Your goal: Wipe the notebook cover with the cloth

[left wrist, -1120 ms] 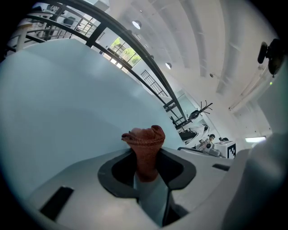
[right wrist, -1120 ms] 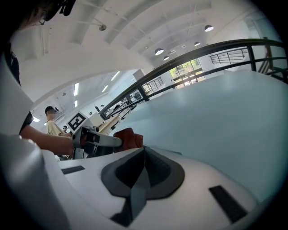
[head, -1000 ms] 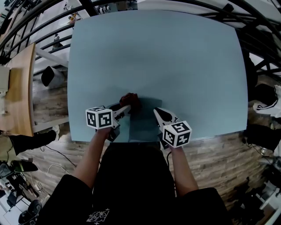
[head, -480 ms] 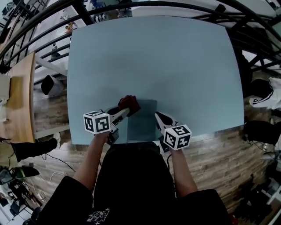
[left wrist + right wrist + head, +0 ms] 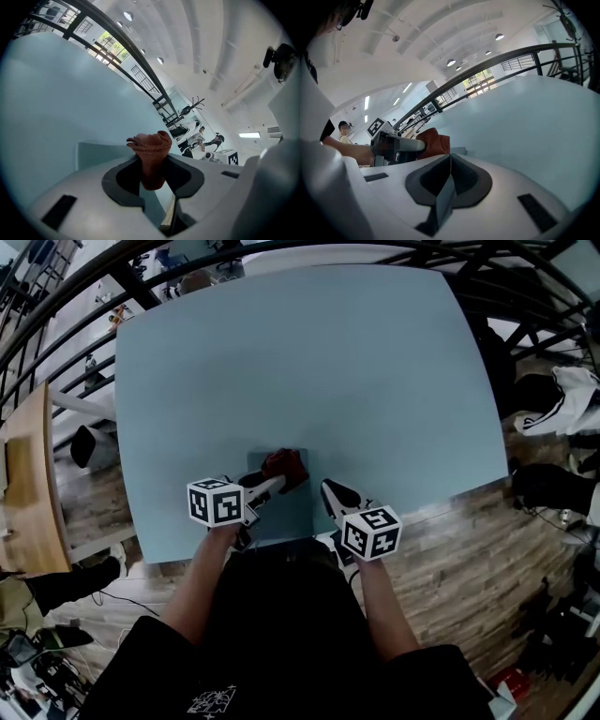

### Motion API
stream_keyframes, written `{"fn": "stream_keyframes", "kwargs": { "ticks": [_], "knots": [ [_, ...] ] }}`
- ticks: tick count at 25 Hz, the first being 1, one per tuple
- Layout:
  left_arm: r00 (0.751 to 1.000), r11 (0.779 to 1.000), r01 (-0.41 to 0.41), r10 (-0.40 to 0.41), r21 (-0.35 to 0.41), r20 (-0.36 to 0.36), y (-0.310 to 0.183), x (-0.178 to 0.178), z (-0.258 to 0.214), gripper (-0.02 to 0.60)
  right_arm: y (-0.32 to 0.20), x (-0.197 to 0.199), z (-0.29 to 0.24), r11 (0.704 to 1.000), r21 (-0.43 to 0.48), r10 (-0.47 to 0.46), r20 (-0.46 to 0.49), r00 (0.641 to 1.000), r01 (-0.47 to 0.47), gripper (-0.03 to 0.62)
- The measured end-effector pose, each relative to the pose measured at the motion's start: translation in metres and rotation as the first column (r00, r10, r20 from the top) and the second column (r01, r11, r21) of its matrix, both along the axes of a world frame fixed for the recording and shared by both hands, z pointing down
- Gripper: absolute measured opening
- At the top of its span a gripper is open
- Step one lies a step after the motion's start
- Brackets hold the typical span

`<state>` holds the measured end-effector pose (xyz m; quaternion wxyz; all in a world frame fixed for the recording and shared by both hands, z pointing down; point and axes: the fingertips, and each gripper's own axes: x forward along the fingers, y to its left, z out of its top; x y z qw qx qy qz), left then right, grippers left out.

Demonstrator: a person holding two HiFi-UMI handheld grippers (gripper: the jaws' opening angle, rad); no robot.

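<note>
A teal notebook (image 5: 286,512) lies flat near the front edge of the pale blue table (image 5: 309,362). A rust-red cloth (image 5: 284,468) rests on the notebook's far part. My left gripper (image 5: 270,486) is shut on it, and in the left gripper view the cloth (image 5: 150,150) sticks up between the jaws above the notebook (image 5: 93,152). My right gripper (image 5: 330,491) sits at the notebook's right edge. In the right gripper view it (image 5: 450,173) is shut on a thin edge of the notebook (image 5: 444,201), with the cloth (image 5: 435,140) and the left gripper (image 5: 401,146) just ahead.
A wooden table (image 5: 28,484) stands to the left and dark railings curve round the far side. Bags and clothes (image 5: 562,399) lie on the wood floor at the right. The person's dark-clothed body is right against the table's front edge.
The left gripper has carried the cloth rightward over the cover, from its far left corner toward the middle. The right gripper keeps its hold on the right edge. The head view has shifted.
</note>
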<state>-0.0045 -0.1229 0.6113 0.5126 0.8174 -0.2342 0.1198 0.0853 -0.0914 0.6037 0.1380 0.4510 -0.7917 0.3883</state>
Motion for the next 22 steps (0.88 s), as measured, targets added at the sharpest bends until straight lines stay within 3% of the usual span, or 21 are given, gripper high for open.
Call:
{"fn": "stream_keyframes", "kwargs": {
  "ticks": [12, 22],
  "knots": [
    [0.997, 0.996, -0.079, 0.078, -0.047, -0.005, 0.014, 0.041, 0.020, 0.124, 0.010, 0.022, 0.003, 0.999, -0.013, 0.034, -0.009, 0.999, -0.034, 0.006],
    [0.997, 0.994, -0.065, 0.067, -0.091, 0.023, 0.020, 0.033, 0.038, 0.124, 0.015, 0.020, 0.012, 0.999, -0.033, 0.014, -0.010, 1.000, -0.014, 0.006]
  ]
}}
